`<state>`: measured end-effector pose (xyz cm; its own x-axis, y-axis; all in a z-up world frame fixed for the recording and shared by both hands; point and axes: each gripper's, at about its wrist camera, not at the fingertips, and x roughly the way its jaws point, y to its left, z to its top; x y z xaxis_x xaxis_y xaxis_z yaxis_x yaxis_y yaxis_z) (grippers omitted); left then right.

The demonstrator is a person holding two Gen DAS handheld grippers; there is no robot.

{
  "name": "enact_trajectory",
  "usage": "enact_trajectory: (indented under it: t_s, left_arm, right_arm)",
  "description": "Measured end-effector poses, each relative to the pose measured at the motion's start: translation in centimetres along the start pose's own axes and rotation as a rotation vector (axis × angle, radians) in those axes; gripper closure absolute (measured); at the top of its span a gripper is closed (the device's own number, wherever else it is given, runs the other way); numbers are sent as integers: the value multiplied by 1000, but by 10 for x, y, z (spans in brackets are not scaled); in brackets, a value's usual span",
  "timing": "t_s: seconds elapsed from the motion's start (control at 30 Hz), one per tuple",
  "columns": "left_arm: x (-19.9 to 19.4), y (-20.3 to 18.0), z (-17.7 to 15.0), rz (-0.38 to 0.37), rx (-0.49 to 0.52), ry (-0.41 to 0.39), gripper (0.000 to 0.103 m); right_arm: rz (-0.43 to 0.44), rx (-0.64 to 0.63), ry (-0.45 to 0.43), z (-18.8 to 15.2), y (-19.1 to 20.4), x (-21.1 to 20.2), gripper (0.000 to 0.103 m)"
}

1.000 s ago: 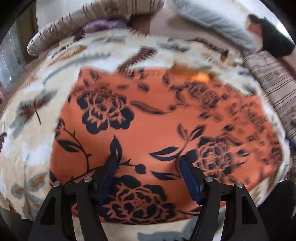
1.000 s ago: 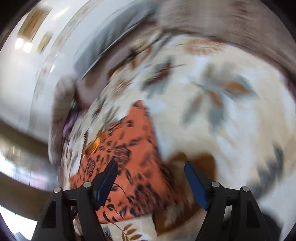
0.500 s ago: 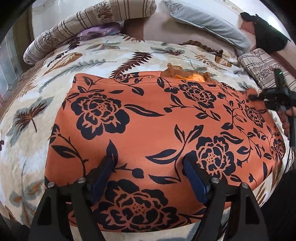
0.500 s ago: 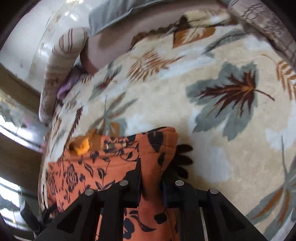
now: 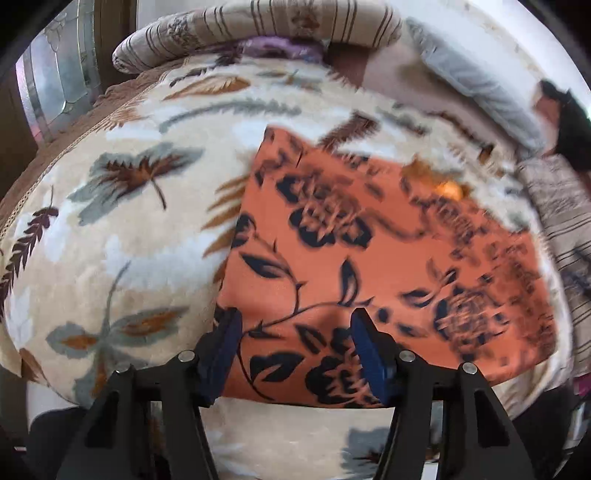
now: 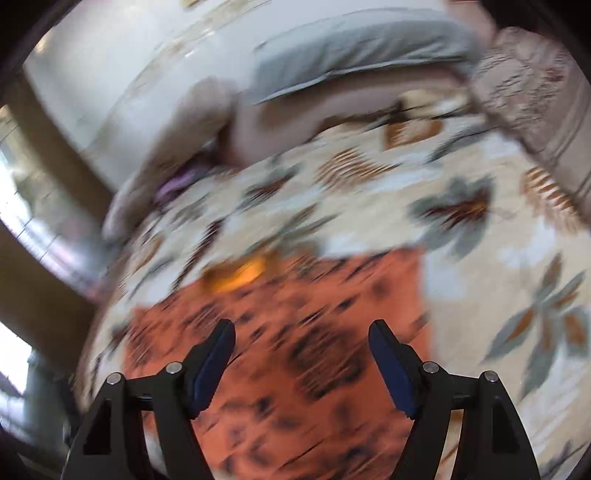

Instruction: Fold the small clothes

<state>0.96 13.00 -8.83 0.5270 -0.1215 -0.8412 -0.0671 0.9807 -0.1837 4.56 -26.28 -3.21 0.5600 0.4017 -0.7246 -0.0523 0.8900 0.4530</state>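
An orange garment with black flowers (image 5: 388, 266) lies flat on a leaf-patterned blanket (image 5: 110, 240), a yellow patch (image 5: 448, 188) at its far edge. My left gripper (image 5: 295, 317) hovers over the garment's near left corner. Its jaws are closing, the cloth lies below them, and the pads press on nothing. In the blurred right wrist view the garment (image 6: 314, 332) fills the lower middle. My right gripper (image 6: 301, 326) hangs above it with its jaws opening and nothing held between them.
A striped bolster (image 5: 258, 29) and a purple cloth (image 5: 280, 50) lie at the blanket's far end. A grey pillow (image 5: 480, 88) and a striped cushion (image 5: 561, 206) stand to the right. The blanket's near edge drops off just below the left gripper.
Half a second ago the right gripper was shut on a folded edge of the garment; it has let go and swung back over the cloth. The left gripper has shifted toward the garment's left edge.
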Motion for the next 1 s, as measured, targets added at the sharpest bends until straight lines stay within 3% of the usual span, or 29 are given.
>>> enact_trajectory:
  t_s: [0.07,0.23,0.3,0.4,0.47,0.57,0.77,0.87,1.0]
  left_arm:
    - [-9,6,13,8,-9,-40,41]
    - [18,23,56,-84,-26,46,43]
    - [40,26,78,-77,-19,79,57]
    - [70,30,99,-13,-13,117,70]
    - [87,40,113,64,-8,106,71]
    - [102,54,129,52,-65,100,70]
    - [64,41,121,94,-17,-3,68]
    - [24,30,99,59,-19,-74,49]
    - [1,8,67,7,32,-86,46]
  right_arm:
    - [63,17,58,-21,8,13,24]
    - [98,90,163,-59,-3,52,24]
    - [101,115,165,-64,-10,60,24]
    - [128,128,161,-63,-15,61,24]
    - [147,140,163,-63,-19,62,24]
    - [173,164,161,-64,-24,56,24]
    - [210,219,158,-55,-24,50,24]
    - [199,196,128,-22,-29,46,24]
    - [185,281,121,22,-68,66,24]
